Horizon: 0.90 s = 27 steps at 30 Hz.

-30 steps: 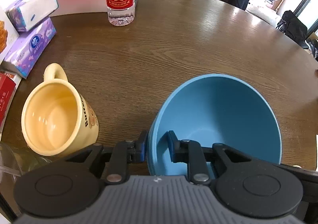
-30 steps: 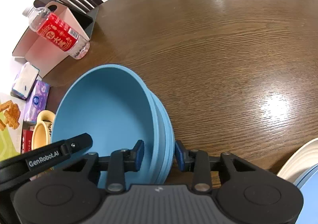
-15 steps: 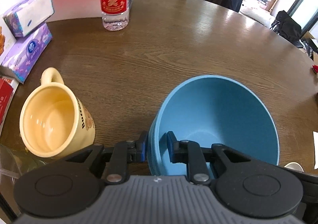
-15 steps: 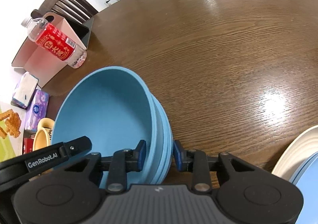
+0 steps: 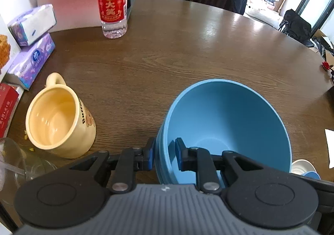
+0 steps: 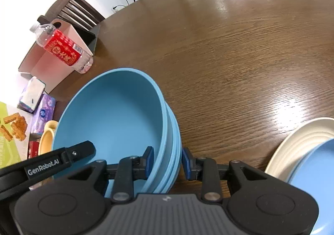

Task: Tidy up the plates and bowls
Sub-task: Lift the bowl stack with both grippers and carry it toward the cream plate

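HELD: we carry the nested stack of round blue plastic bowls above the brown wooden table, left gripper and right gripper each clenched on opposite rims so it stays level | AROUND: yellow ceramic mug close left; cream ribbed plate right; red-labelled water bottle farther.

Left wrist cam sits just behind the left claw, tilted steeply down at the worktop, very close to the stack of blue bowls. Right wrist cam is the same setup behind the right claw, on the stack's opposite rim. Both views share the stack, red-label bottle, yellow mug and tissue packs.
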Available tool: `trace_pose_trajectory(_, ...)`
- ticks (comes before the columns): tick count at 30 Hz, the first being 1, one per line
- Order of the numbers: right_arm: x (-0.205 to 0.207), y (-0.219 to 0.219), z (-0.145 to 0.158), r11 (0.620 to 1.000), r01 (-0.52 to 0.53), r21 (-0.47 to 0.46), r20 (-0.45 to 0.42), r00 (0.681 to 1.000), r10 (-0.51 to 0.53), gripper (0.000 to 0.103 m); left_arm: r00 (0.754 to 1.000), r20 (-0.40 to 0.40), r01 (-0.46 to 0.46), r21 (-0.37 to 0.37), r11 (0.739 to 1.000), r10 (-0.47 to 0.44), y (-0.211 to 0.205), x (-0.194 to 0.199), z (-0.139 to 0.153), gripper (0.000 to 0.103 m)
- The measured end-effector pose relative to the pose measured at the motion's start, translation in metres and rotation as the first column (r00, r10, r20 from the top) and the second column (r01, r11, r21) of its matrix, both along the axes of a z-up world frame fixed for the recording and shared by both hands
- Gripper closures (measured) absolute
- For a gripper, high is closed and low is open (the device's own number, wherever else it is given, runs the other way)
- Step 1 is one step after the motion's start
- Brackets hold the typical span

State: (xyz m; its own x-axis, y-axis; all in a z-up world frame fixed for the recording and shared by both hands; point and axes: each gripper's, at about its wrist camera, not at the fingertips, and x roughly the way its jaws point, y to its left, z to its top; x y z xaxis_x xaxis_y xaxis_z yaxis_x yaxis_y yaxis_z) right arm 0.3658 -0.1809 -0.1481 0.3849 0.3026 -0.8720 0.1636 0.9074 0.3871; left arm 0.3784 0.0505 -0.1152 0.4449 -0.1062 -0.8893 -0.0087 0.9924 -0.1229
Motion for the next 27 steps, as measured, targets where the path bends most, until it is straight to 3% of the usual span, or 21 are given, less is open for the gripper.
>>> trace_pose_trajectory(27, -0.101, -0.043, 0.047, 0.998, 0.067, 0.003, 0.094, 0.993, -0.067, 0.075, 0.991, 0.099, 0.085, -0.003, 0.996, -0.084, -0.042, -0.091, 0.050, 0.082)
